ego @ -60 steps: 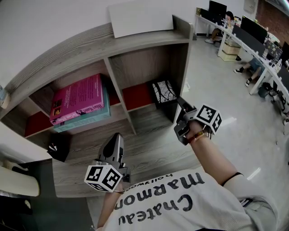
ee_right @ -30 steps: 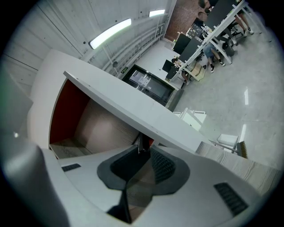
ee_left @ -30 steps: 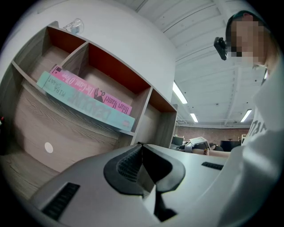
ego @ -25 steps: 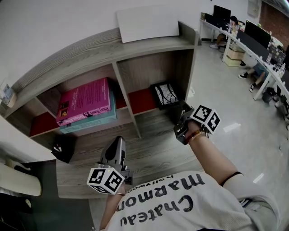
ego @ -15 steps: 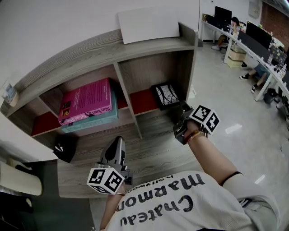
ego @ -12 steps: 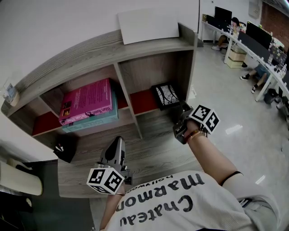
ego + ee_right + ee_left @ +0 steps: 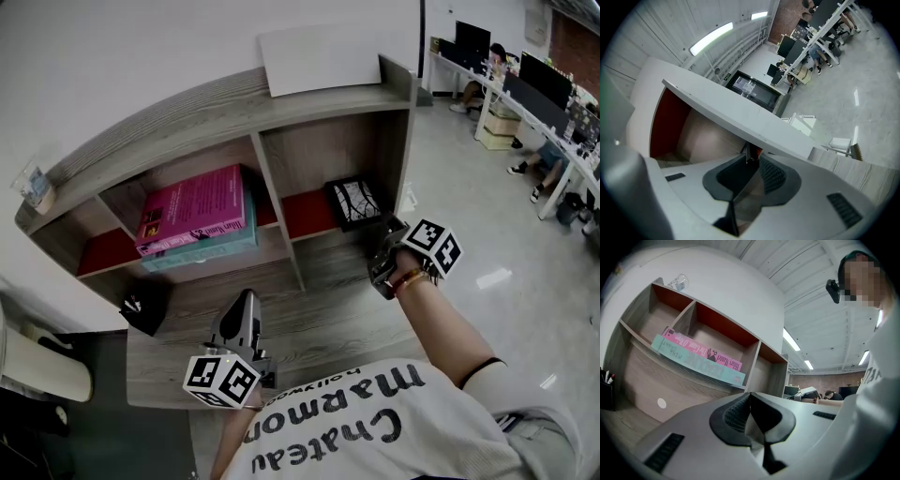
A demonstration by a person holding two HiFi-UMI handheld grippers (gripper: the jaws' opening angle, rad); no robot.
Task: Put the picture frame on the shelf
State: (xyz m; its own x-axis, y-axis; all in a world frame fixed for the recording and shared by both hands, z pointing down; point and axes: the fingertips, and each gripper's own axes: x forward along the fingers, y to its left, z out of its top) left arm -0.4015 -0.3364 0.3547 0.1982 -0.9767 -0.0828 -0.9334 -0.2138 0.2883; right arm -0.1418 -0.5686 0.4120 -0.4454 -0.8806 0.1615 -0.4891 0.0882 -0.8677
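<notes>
The picture frame [image 7: 353,202], black-edged with a black-and-white picture, stands leaning in the right compartment of the grey wooden shelf [image 7: 216,98], against its red back. My right gripper [image 7: 383,228] hangs just in front of the frame and a little to its right, apart from it. Its jaws are shut with nothing between them [image 7: 748,158]. My left gripper [image 7: 247,298] hovers over the shelf's lower board, well left of the frame, jaws shut and empty [image 7: 750,397]. The frame does not show clearly in either gripper view.
A pink book [image 7: 192,208] lies on a teal book [image 7: 202,242] in the middle compartment. A black pen holder [image 7: 143,305] stands at the lower board's left. A white panel [image 7: 323,56] lies on top of the shelf. Desks with monitors [image 7: 530,80] stand far right.
The head view has drifted, so the shelf sits slightly more to the right in the picture. Both grippers have hardly moved and stay shut; the frame stands in the same compartment.
</notes>
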